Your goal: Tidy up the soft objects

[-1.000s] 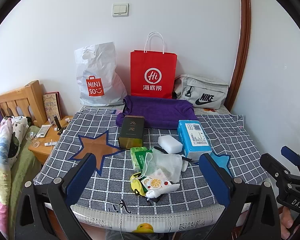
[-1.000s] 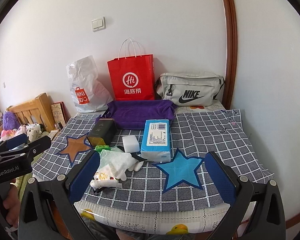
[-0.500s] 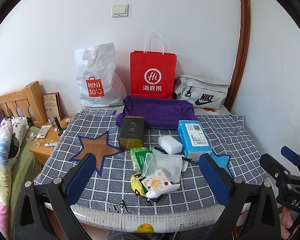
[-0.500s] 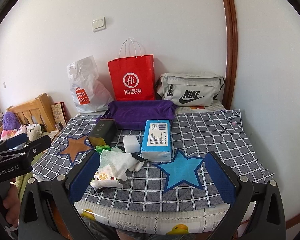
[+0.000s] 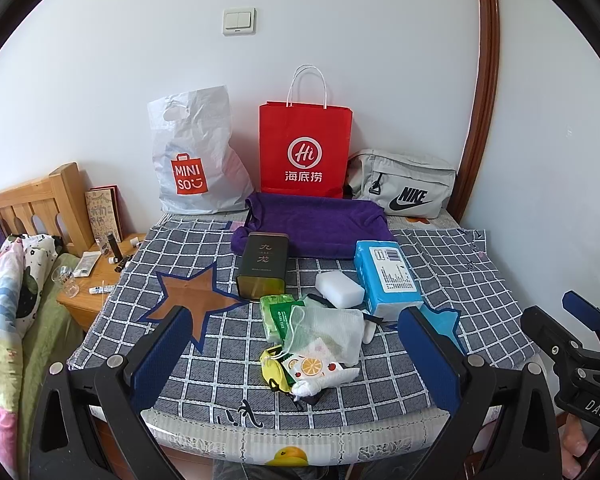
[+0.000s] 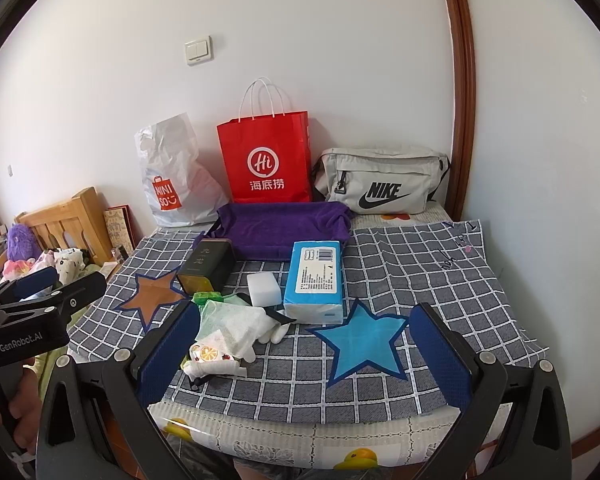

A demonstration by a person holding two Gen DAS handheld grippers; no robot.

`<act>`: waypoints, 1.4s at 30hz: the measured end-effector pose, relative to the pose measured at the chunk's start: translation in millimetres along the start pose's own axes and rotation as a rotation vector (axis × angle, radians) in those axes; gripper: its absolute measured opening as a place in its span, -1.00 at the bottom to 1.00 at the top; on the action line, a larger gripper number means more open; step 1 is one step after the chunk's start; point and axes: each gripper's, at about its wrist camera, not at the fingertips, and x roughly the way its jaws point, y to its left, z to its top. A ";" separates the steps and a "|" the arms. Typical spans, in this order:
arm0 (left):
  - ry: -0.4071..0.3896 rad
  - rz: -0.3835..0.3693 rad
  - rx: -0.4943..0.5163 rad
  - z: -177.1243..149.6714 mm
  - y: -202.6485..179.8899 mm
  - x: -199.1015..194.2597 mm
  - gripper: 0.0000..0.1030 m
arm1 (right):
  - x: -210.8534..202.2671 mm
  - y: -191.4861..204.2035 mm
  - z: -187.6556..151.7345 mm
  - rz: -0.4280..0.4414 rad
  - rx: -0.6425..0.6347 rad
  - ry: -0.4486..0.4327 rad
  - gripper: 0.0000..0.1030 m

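Three bags (image 5: 305, 148) against the wall, one towel (image 5: 316, 224), one tin (image 5: 264, 266), one sponge (image 5: 339, 288), one tissue pack (image 5: 388, 276), two stars (image 6: 360, 340).

Bright even daylight, sharp, fisheye-bent edges

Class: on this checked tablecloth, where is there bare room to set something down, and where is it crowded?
Free: the tablecloth right of the blue tissue pack, around the blue star; also the brown star. Crowded: the middle, from dark tin to white mesh pouch.
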 end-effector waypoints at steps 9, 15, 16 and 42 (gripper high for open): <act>-0.003 -0.012 0.006 2.9 -0.6 -2.2 1.00 | -0.5 0.4 -0.3 0.001 0.000 -0.002 1.00; 0.009 -0.001 0.019 1.2 -0.4 6.8 1.00 | 2.8 0.7 -2.2 0.013 0.005 0.001 1.00; 0.017 0.003 0.020 0.2 0.0 11.0 1.00 | 5.3 0.3 -2.9 0.016 0.007 0.005 0.99; 0.223 0.105 -0.136 -40.7 79.0 124.7 0.98 | 120.9 85.6 -85.8 0.355 -0.249 0.191 0.34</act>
